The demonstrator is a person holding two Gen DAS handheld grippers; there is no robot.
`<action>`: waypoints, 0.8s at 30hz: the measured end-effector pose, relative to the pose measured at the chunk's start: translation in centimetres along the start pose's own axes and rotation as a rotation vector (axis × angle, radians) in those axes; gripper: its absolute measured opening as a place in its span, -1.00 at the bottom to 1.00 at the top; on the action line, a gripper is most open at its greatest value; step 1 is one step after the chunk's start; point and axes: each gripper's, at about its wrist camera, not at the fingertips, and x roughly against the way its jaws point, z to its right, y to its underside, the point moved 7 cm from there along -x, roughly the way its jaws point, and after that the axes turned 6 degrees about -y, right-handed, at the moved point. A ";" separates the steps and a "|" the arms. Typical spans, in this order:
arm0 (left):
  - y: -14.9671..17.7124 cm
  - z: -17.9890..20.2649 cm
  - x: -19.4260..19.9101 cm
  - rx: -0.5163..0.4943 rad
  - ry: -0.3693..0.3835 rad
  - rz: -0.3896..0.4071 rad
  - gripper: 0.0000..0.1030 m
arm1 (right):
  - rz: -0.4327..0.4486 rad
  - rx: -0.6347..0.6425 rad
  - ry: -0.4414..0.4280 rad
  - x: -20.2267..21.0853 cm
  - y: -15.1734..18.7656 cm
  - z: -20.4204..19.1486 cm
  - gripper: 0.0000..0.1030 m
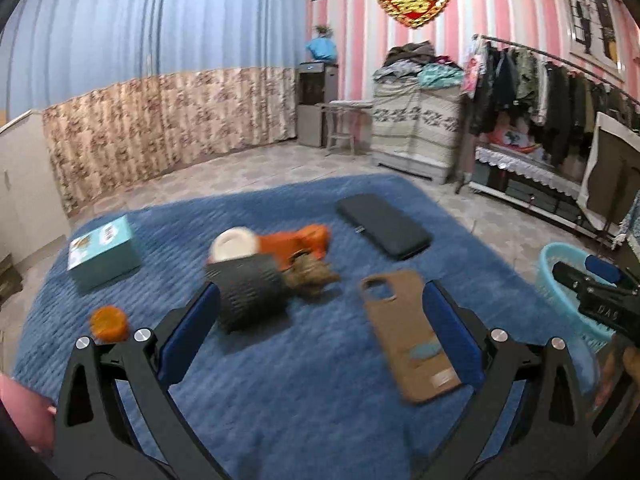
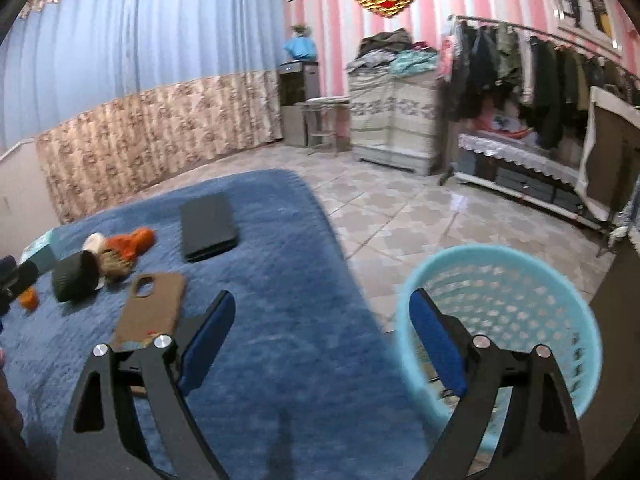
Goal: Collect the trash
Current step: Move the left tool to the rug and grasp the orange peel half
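Trash lies in a cluster on a blue fuzzy cover [image 1: 280, 380]: a dark grey ribbed cup [image 1: 244, 292] on its side, a white lid [image 1: 232, 244], an orange wrapper [image 1: 296, 244] and a brown crumpled scrap [image 1: 310, 276]. My left gripper [image 1: 320, 288] hovers open just short of the cup, with nothing between its fingers. A light-blue mesh basket [image 2: 500, 254] stands on the tiled floor beside the cover. My right gripper [image 2: 320, 296] is open and empty, its right finger in front of the basket's near wall. The cup [image 2: 76, 276] and wrapper [image 2: 132, 242] sit far to its left.
A brown phone case [image 1: 412, 332], a black flat case [image 1: 384, 226], a teal box [image 1: 104, 252] and a small orange round thing [image 1: 108, 322] also lie on the cover. A clothes rack [image 2: 540, 80] and a covered cabinet [image 2: 392, 120] stand along the pink striped wall.
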 end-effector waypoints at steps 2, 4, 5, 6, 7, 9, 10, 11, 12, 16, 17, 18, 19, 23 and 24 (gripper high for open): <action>0.8 -1.9 -0.2 0.021 -0.021 -0.020 0.89 | -0.013 0.019 -0.021 -0.3 0.3 -1.3 0.69; 1.6 -3.8 -0.6 0.038 -0.045 -0.042 0.89 | -0.026 0.040 -0.037 -0.6 0.8 -2.6 0.69; 2.1 -5.2 -1.0 0.052 -0.064 -0.054 0.89 | -0.031 0.044 -0.049 -0.7 1.1 -3.1 0.69; 2.5 -6.3 -1.3 0.063 -0.082 -0.064 0.89 | -0.034 0.041 -0.058 -0.8 1.2 -3.4 0.69; 2.7 -7.1 -1.5 0.070 -0.096 -0.070 0.89 | -0.038 0.036 -0.066 -0.8 1.4 -3.7 0.69; 3.2 -9.2 -2.0 0.086 -0.142 -0.082 0.89 | -0.048 0.020 -0.082 -1.0 1.8 -4.1 0.69; 3.2 -10.4 -2.4 0.095 -0.173 -0.086 0.89 | -0.053 0.018 -0.085 -1.2 1.9 -4.3 0.69; 3.3 -11.4 -2.7 0.104 -0.190 -0.092 0.89 | -0.059 0.019 -0.084 -1.3 2.0 -4.5 0.69; 3.3 -12.3 -3.1 0.112 -0.203 -0.103 0.89 | -0.063 0.021 -0.082 -1.4 2.2 -4.6 0.69; 3.9 -15.8 -4.9 0.159 -0.259 -0.141 0.89 | -0.079 0.027 -0.078 -1.9 2.5 -5.0 0.69; 4.0 -16.6 -5.3 0.166 -0.275 -0.153 0.88 | -0.083 0.027 -0.078 -2.0 2.6 -5.1 0.69; 4.3 -17.5 -6.0 0.169 -0.291 -0.168 0.88 | -0.087 0.029 -0.078 -2.1 2.7 -5.2 0.69; 4.4 -18.0 -6.3 0.169 -0.304 -0.178 0.87 | -0.090 0.032 -0.077 -2.2 2.7 -5.3 0.69; 5.1 -19.5 -8.4 0.209 -0.284 -0.257 0.63 | -0.107 0.052 -0.074 -2.7 3.0 -6.0 0.69; 5.3 -19.7 -8.8 0.219 -0.277 -0.275 0.58 | -0.109 0.055 -0.075 -2.8 3.0 -6.1 0.69</action>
